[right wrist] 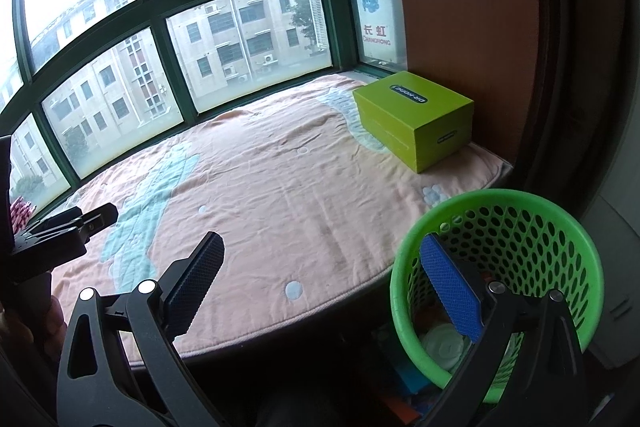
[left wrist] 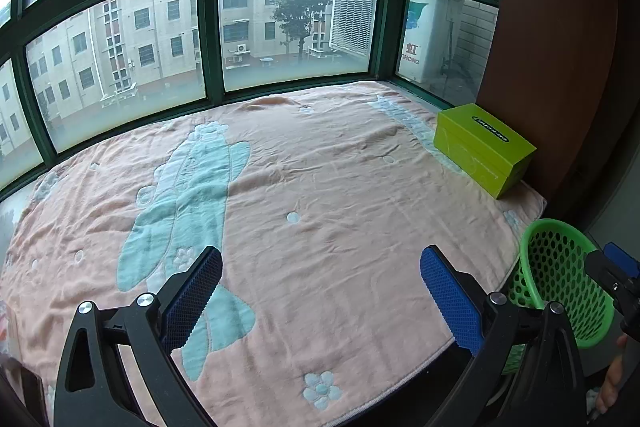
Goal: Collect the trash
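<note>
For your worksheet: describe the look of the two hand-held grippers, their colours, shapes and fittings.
The left gripper and right gripper look alike: black angular arms with triangular cut-outs, round silver bolts at the joints, and two flat rectangular fingers faced with blue, finely ribbed pads. No cables, markings or sleeves show.

The blanket lies bare across its whole middle, open to either gripper, with only the green box at the far right corner against the wooden panel and the basket off its near right edge.
</note>
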The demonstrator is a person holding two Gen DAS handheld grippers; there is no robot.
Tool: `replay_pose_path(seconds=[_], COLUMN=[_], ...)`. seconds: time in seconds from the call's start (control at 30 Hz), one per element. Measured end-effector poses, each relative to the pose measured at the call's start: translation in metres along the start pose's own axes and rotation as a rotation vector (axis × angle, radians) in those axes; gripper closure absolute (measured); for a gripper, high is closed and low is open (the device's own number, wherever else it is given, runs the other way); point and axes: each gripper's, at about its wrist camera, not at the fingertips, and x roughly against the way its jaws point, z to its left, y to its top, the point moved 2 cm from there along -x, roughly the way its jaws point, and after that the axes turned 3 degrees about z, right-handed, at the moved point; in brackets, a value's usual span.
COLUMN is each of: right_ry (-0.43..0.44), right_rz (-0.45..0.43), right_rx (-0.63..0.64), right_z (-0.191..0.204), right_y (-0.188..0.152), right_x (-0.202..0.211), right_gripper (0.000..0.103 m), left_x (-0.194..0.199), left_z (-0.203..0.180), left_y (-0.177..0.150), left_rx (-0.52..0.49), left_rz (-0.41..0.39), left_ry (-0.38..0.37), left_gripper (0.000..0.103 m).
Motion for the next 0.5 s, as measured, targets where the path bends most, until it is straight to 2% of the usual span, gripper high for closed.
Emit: replay_pose_path(seconds=[0.5], right_ry=[0.007], right_rz=[0.0], right_rx=[-0.002], right_z=[0.0039], right_y=[-0.0006], right_x=[-0.0001], right_gripper=[0.005], left_x=[0.0008], left_z=[0.0057], left_y=[-0.0022], left_rx=[0.012], left_rz=[0.004], left_ry=[0.007], left_gripper=[0.007])
